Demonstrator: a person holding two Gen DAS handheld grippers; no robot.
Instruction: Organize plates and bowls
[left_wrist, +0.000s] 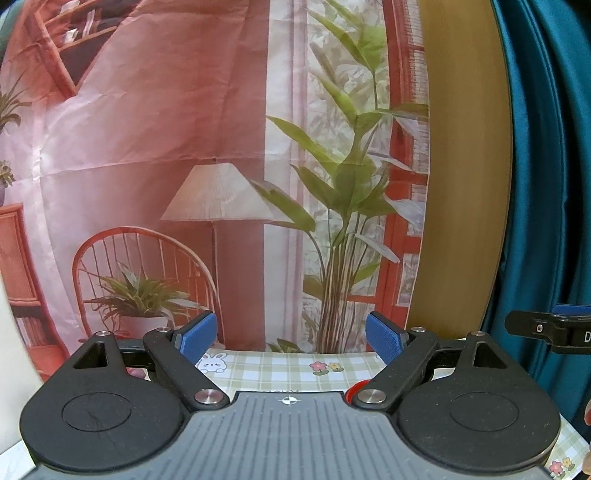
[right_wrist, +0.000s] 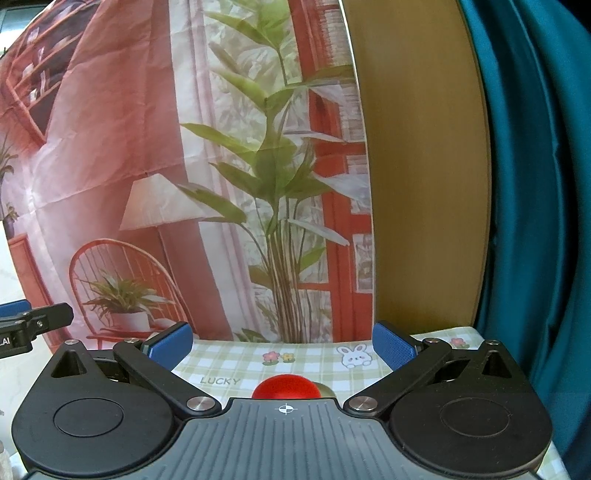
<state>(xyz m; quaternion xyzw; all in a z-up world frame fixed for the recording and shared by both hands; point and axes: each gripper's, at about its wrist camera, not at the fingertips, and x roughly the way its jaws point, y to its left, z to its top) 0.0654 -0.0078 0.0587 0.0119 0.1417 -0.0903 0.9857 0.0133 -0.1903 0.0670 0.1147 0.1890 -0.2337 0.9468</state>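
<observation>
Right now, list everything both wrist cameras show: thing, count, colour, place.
tablecloth: one, green and white check with bunny, flower and LUCKY prints, covering the table below both grippers.
red round object: one, red, on the cloth just ahead of the right gripper's body, mostly hidden; a sliver shows in the left view; what it is I cannot tell.
printed backdrop: one, pink and red room scene with lamp, chair and plants, behind the table.
wooden panel: one, tan, right of the backdrop.
teal curtain: one, far right.
left gripper: black with blue pads, jaws open, nothing between.
right gripper: black with blue pads, jaws open, nothing between.
</observation>
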